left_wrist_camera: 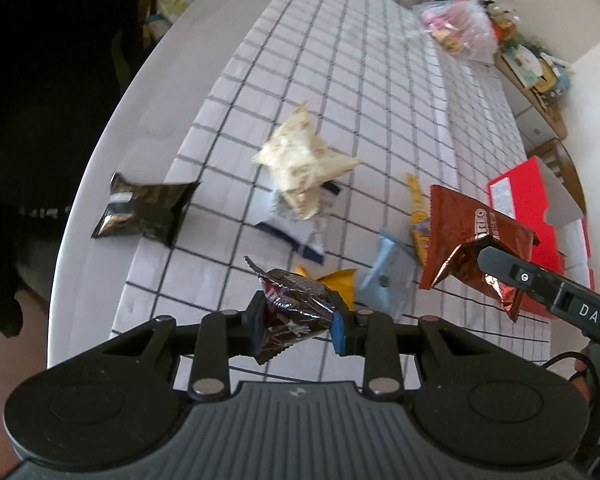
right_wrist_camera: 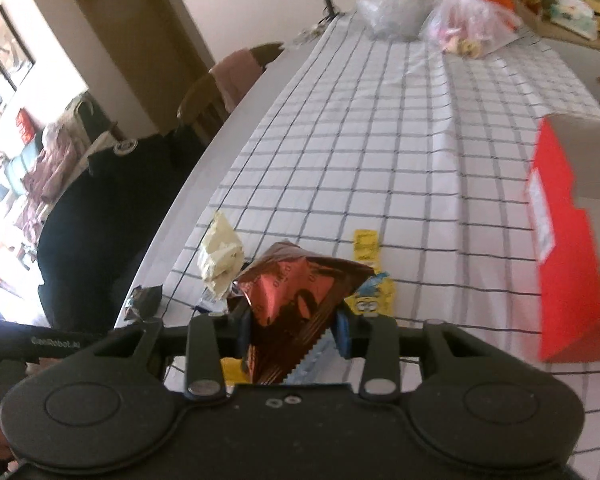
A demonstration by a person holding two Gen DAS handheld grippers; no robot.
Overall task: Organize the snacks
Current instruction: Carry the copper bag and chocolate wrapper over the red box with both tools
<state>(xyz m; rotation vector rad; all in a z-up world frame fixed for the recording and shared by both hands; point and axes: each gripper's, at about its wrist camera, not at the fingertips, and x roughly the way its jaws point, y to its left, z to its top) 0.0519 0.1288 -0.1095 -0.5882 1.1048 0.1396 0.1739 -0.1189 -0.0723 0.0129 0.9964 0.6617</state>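
Note:
My left gripper (left_wrist_camera: 298,322) is shut on a dark brown snack packet (left_wrist_camera: 290,312), lifted off the checked cloth. My right gripper (right_wrist_camera: 294,326) is shut on a copper-brown Oreo packet (right_wrist_camera: 300,296), also held above the table; in the left wrist view that same packet (left_wrist_camera: 472,236) hangs from the right gripper's finger (left_wrist_camera: 512,270). On the cloth lie a cream packet (left_wrist_camera: 300,164), a dark foil packet (left_wrist_camera: 148,210), a white and navy packet (left_wrist_camera: 300,232), a light blue packet (left_wrist_camera: 384,276), an orange-yellow packet (left_wrist_camera: 338,280) and a yellow cartoon packet (right_wrist_camera: 370,276).
An open red box (right_wrist_camera: 560,248) with a white inside stands on the right of the table (left_wrist_camera: 100,220). Clear plastic bags (right_wrist_camera: 460,28) with goods sit at the far end. A wooden chair (right_wrist_camera: 220,96) stands at the left edge. A dark-clothed person is left of the table.

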